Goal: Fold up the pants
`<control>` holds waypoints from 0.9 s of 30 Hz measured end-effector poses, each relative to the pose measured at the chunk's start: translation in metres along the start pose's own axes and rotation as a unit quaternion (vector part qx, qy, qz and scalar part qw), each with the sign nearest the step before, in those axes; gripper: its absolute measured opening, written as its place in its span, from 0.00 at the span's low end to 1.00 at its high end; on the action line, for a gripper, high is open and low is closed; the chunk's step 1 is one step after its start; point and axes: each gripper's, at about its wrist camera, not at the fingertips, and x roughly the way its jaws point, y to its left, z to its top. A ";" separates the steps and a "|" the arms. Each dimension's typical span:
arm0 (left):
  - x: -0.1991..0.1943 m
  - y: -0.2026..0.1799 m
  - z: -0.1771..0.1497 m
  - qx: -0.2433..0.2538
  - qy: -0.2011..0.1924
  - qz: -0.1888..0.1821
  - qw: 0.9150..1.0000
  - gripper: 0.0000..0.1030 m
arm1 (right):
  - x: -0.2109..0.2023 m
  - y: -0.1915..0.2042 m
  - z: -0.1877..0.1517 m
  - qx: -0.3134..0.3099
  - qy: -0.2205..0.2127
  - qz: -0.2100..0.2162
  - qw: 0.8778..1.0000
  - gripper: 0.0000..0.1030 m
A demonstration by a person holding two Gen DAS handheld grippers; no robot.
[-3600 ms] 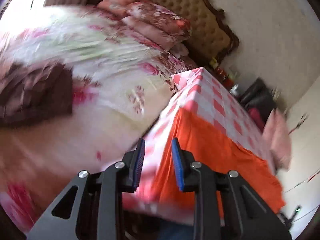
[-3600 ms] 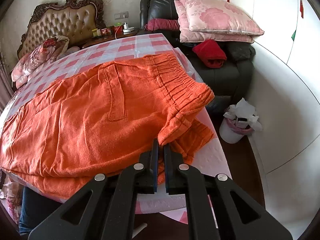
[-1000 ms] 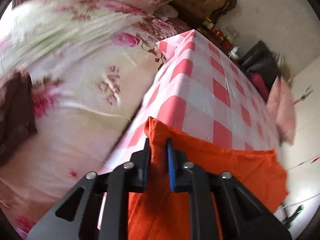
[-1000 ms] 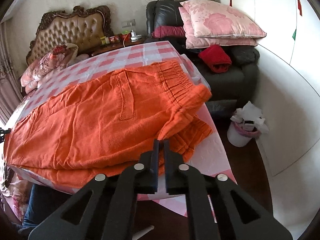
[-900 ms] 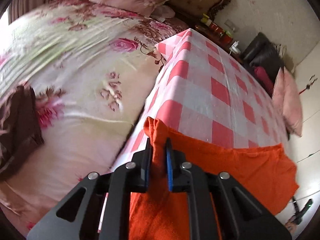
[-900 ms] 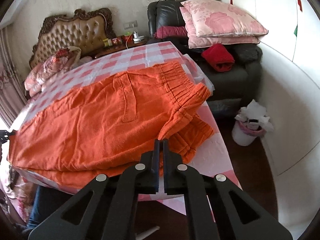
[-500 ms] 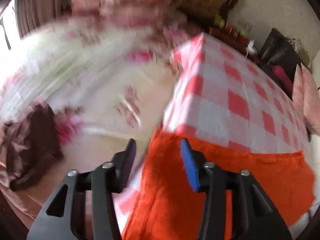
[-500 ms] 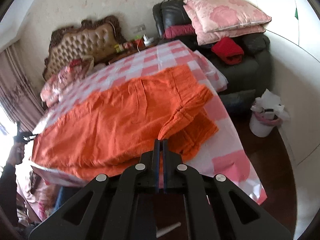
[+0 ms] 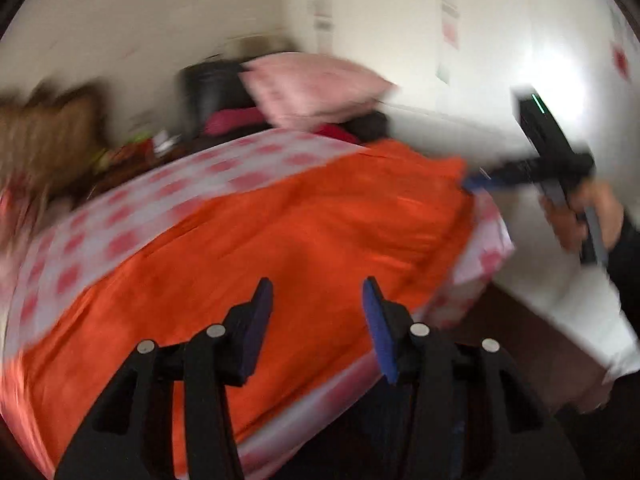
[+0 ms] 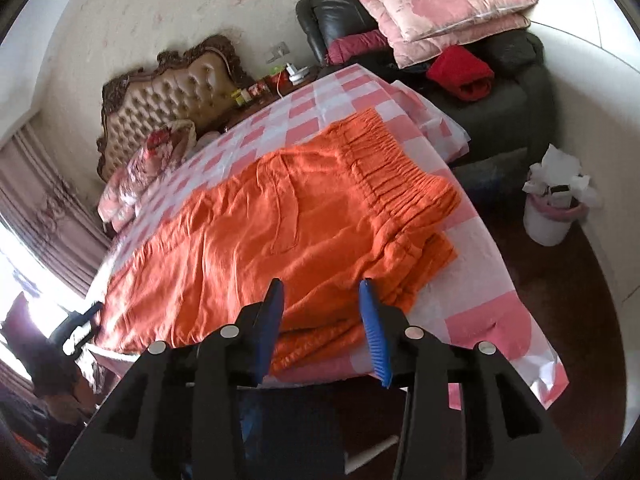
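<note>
Orange pants lie folded lengthwise on the pink-and-white checked table, elastic waistband at the right end, leg hems at the left. They also show, blurred, in the left wrist view. My right gripper is open and empty above the near edge by the waistband. My left gripper is open and empty over the pants' near edge. In the left wrist view the right gripper appears at the waistband corner.
A black armchair with pink pillows and red cloth stands past the table's far right. A white bin sits on the dark floor at right. A padded headboard and bed lie at far left.
Both grippers have opened and let go of the pants. The waistband corner has dropped flat. The left gripper has swung round toward the waistband end; its view is blurred by motion.
</note>
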 end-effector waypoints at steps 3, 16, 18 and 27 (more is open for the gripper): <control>0.034 -0.027 0.010 0.023 0.022 -0.043 0.999 0.28 | -0.001 -0.005 0.002 0.013 -0.006 0.006 1.000 0.38; 0.063 -0.039 0.012 0.055 0.071 -0.049 0.995 0.07 | -0.007 0.006 0.007 -0.015 -0.032 -0.023 0.999 0.00; 0.047 -0.036 0.019 0.062 0.057 -0.045 0.995 0.07 | -0.018 0.015 0.008 -0.027 -0.043 -0.023 0.998 0.00; 0.038 -0.054 0.004 0.102 0.072 -0.040 0.991 0.07 | -0.032 0.002 -0.005 -0.014 -0.030 -0.059 0.998 0.00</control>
